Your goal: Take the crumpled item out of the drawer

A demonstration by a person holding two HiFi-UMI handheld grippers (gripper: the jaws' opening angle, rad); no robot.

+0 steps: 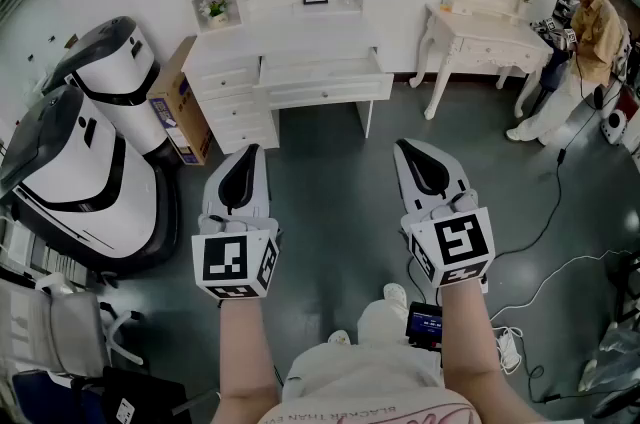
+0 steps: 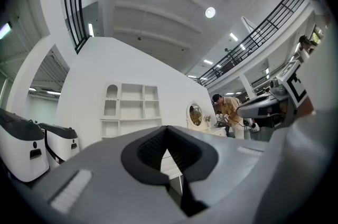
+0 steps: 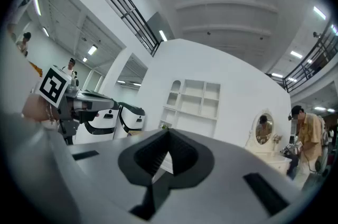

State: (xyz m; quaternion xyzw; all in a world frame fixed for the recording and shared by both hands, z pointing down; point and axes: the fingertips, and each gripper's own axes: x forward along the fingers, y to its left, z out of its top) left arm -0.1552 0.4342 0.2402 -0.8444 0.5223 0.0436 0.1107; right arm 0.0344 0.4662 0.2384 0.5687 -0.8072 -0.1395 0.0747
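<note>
A white desk (image 1: 300,47) stands against the far wall, and its wide drawer (image 1: 322,74) is pulled out toward me. No crumpled item shows in the drawer from here. Both grippers hang side by side over the grey floor, well short of the desk. My left gripper (image 1: 247,154) has its jaws closed tip to tip with nothing between them, as the left gripper view (image 2: 168,129) shows too. My right gripper (image 1: 404,148) is likewise shut and empty, its tips meeting in the right gripper view (image 3: 169,133). Both point toward the desk and its shelves (image 3: 194,101).
Two large white and black machines (image 1: 85,162) stand at the left beside a cardboard box (image 1: 180,107). A white dressing table with an oval mirror (image 1: 488,32) is at the right, with a person in a yellow shirt (image 1: 592,37) beyond it. Cables (image 1: 560,262) trail over the floor at the right.
</note>
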